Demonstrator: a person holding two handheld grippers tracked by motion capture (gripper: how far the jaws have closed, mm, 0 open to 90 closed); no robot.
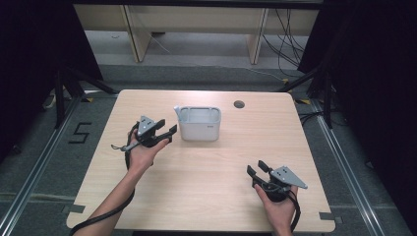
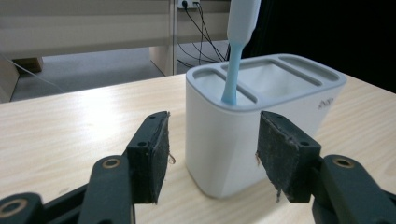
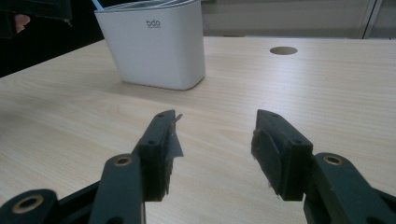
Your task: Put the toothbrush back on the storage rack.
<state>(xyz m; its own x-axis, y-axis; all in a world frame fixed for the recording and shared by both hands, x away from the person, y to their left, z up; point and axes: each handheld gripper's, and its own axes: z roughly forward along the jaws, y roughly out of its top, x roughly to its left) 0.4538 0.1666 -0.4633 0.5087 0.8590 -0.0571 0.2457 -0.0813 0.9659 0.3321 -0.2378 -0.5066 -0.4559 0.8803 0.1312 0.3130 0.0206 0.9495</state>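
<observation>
Left tool (image 2: 212,158) agape near holder (image 2: 261,135), toothbrush (image 2: 232,70) perhaps

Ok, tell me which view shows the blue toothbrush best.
The left gripper view: the blue toothbrush stands close, in a narrow slot of the white holder. The high view shows a small pale sliver; the right gripper view shows a blue tip.

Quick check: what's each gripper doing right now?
Left gripper: open, empty, close to the white holder.
Right gripper: open, empty, over the table.
</observation>
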